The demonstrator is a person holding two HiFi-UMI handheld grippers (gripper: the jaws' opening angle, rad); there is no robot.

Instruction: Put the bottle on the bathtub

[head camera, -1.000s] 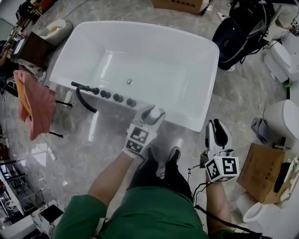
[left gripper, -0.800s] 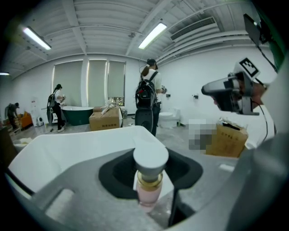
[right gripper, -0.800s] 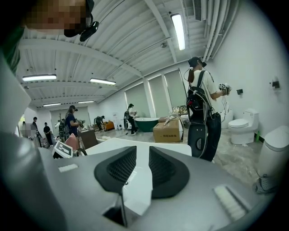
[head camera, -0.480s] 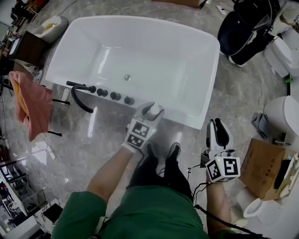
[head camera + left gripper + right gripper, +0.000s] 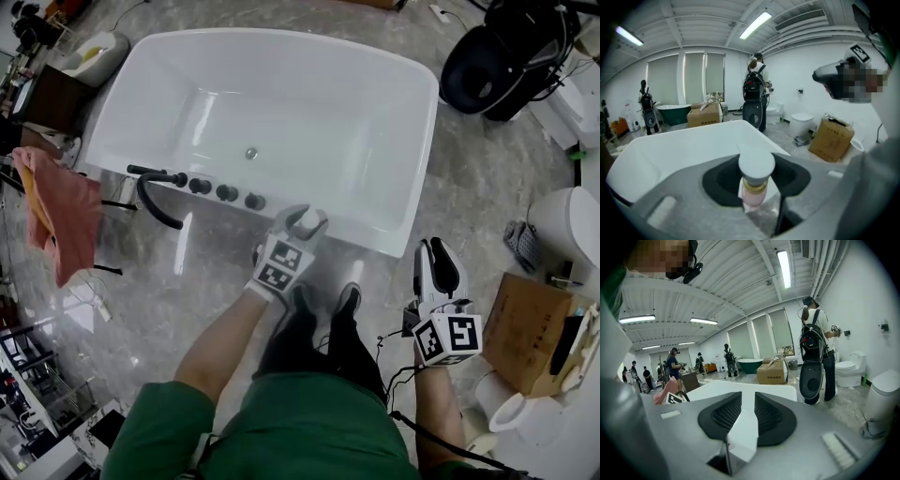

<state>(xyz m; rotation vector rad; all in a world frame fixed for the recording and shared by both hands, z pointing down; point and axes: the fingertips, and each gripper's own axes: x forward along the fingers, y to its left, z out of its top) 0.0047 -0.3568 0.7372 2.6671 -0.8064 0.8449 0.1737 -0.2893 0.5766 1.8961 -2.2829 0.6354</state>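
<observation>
The white bathtub point(image 5: 394, 239) fills the upper middle of the head view. My left gripper point(image 5: 306, 228) hovers at the tub's near rim, shut on a small bottle point(image 5: 307, 221) with a white cap. In the left gripper view the bottle point(image 5: 756, 174) shows a pale pink body and a gold band under the cap, clamped between the jaws of the left gripper point(image 5: 757, 183), with the bathtub point(image 5: 679, 147) right behind. My right gripper point(image 5: 439, 274) hangs lower right over the floor, shut and holding nothing. The right gripper point(image 5: 748, 416) faces the bathtub point(image 5: 740, 389).
A black faucet point(image 5: 150, 192) and black knobs point(image 5: 227, 193) sit on the tub's near rim, left of the bottle. A pink towel point(image 5: 58, 214) hangs at the left. A cardboard box point(image 5: 527, 330) and a toilet point(image 5: 574, 225) stand at the right. A black bag point(image 5: 502, 58) is beyond.
The left gripper with the bottle has edged a little closer to the tub's near rim. The right gripper has stayed where it was.
</observation>
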